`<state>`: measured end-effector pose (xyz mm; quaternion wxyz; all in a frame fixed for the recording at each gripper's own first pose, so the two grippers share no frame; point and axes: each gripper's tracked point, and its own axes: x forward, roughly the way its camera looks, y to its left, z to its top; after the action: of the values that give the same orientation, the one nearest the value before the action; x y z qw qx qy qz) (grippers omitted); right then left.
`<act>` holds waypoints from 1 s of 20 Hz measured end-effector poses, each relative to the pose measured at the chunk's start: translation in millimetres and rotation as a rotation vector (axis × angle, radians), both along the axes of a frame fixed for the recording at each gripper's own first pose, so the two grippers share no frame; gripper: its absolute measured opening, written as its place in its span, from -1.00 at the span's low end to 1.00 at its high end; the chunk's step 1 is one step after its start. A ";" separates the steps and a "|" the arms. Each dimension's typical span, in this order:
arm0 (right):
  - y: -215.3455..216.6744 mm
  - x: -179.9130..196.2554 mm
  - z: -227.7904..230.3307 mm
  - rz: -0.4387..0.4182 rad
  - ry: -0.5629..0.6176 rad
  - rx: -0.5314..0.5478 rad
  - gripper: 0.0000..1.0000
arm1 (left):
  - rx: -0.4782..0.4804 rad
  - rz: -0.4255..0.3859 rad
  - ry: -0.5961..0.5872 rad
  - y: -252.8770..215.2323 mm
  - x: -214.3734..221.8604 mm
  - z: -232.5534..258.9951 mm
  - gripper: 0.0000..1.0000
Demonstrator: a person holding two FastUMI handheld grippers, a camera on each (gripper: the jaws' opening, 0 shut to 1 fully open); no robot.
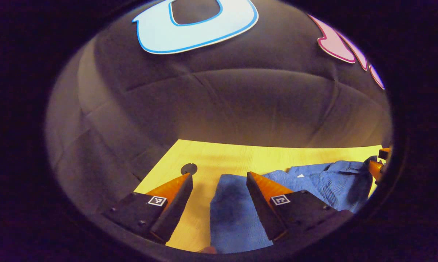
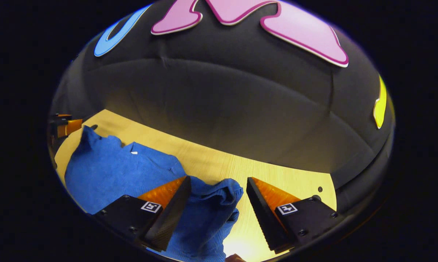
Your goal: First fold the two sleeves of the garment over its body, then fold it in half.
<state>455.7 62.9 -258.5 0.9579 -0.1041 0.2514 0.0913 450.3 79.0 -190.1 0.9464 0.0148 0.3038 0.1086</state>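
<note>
Left gripper view has the blue garment (image 1: 237, 214) lying flat on your yellow wooden table (image 1: 219, 154), and one edge of the fabric runs right up between your left gripper's (image 1: 219, 182) fingers. Those fingers are spread wide and nothing's pinched, the cloth just sits under the gap and under the finger on the garment side. Collar area is further out toward the far side of that finger. Past your other finger there's a small dark round spot (image 1: 189, 168) on the table surface.

Over in the right gripper view, your right gripper (image 2: 219, 183) is spread apart too, not gripping anything. A bunched-up bit of sleeve (image 2: 215, 203) sits in the gap between its fingers, closer to the finger on the garment side, while the other finger is over bare table. The rest of the shirt spreads out beyond that, and your left gripper peeks in at the far edge, just past the cloth.
</note>
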 end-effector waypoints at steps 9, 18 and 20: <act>15.1 -48.0 55.7 0.051 -0.093 -0.002 0.97 | -0.068 -0.128 -0.097 -9.9 -29.0 50.0 0.75; 9.9 -141.0 127.6 0.083 -0.219 0.067 0.96 | -0.029 -0.176 -0.244 -19.0 -98.7 92.0 0.75; 3.8 -164.7 146.1 0.072 -0.262 0.085 0.96 | -0.033 -0.190 -0.268 -23.7 -121.2 100.6 0.75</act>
<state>290.9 66.8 -112.4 0.9822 -0.0834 0.1160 0.1218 329.1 55.3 -89.5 0.9846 0.0136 0.1737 0.0145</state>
